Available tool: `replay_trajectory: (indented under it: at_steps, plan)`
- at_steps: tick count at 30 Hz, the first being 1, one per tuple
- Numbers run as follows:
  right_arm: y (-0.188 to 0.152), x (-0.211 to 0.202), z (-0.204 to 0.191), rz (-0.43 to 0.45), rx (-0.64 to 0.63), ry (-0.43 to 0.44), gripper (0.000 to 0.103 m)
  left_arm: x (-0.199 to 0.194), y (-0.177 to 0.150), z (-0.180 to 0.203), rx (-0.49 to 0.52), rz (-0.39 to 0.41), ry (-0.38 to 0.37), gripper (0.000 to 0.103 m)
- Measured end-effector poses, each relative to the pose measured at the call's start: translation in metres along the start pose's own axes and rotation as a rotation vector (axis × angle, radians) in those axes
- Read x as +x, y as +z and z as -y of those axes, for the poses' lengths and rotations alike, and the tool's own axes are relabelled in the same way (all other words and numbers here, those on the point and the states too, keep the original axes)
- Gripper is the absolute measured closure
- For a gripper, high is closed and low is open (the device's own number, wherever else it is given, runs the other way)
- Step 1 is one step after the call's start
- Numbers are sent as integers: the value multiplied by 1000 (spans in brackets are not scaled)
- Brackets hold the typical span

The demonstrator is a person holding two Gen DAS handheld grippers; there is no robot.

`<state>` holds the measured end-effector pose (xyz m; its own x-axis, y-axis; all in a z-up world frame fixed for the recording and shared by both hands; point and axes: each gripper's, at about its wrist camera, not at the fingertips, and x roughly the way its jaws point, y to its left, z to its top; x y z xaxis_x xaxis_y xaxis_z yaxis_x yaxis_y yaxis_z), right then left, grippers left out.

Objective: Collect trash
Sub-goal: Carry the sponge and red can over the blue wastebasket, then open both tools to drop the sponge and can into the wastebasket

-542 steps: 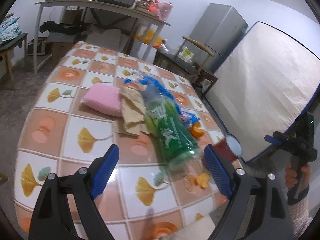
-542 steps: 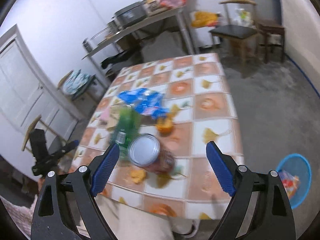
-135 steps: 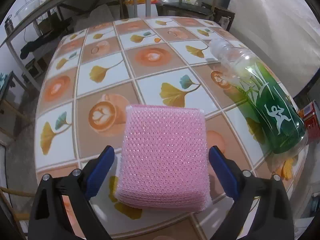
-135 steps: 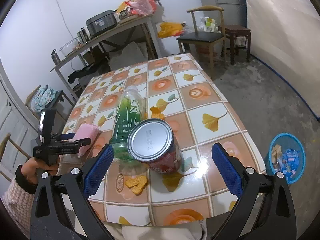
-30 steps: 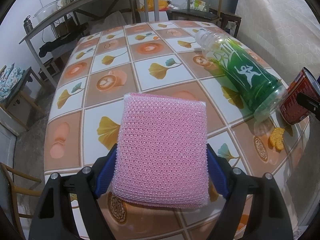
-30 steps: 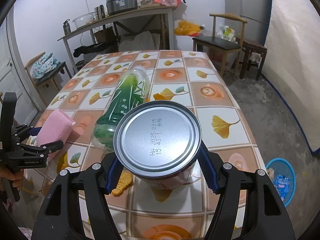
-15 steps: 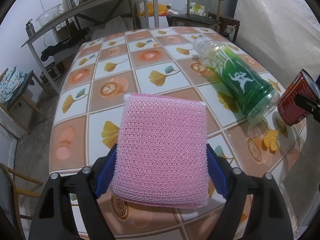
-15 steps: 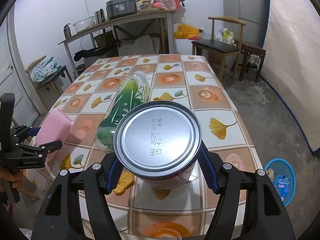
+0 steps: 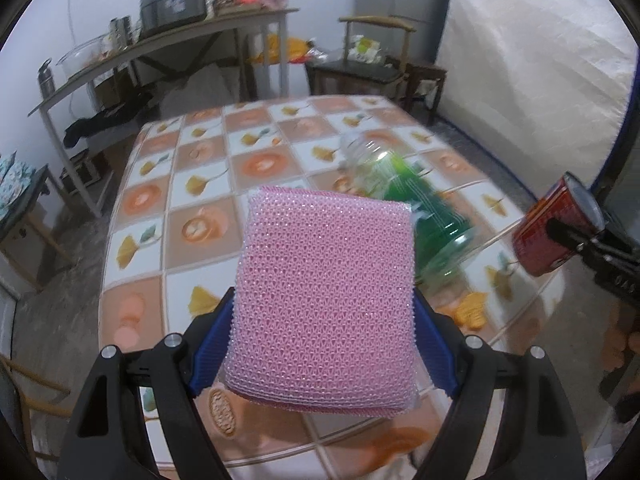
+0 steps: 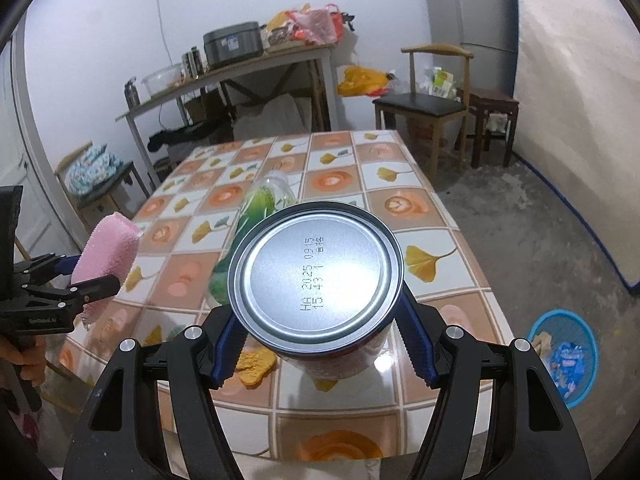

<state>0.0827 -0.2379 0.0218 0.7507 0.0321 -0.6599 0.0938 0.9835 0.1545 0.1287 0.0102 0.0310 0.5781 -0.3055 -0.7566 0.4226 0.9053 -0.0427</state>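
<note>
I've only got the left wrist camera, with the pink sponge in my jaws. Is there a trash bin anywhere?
Observer: Yes. The right wrist view shows a blue basket on the floor to the right of the table, on the opposite side from your pink sponge.
Operator: Anything in it yet?
Observer: Blue wrappers and other scraps lie inside.
Operator: Is the can gripped squarely?
Observer: The right gripper has a blue pad pressed on each side of the can, with its silver end facing the camera.

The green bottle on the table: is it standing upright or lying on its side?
Lying on its side: the green bottle rests lengthwise on the table.
</note>
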Motion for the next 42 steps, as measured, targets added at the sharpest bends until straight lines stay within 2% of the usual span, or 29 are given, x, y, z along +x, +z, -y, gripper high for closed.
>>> replay_trajectory:
  at_steps: [10, 15, 20, 23, 28, 33, 38, 42]
  plan:
    - [-9, -43, 45, 87, 111, -28, 39, -21, 47, 75, 141, 65, -144, 23]
    - [-20, -68, 80, 123, 186, -96, 39, -20, 66, 126, 233, 76, -220, 23]
    - [-43, -90, 117, 150, 274, -182, 39, -7, 79, 187, 324, 51, -311, 23]
    - [-56, -95, 137, 147, 326, -221, 39, 5, 83, 215, 357, 22, -353, 23]
    - [-77, -97, 168, 125, 397, -280, 39, 35, 89, 266, 377, -70, -419, 23]
    - [-89, -92, 201, 101, 461, -335, 39, 61, 93, 321, 455, -145, -462, 23]
    - [-103, -88, 245, 62, 541, -382, 39, 116, 102, 371, 426, -294, -541, 23]
    - [-112, -79, 275, 12, 577, -418, 39, 158, 98, 409, 427, -377, -554, 23]
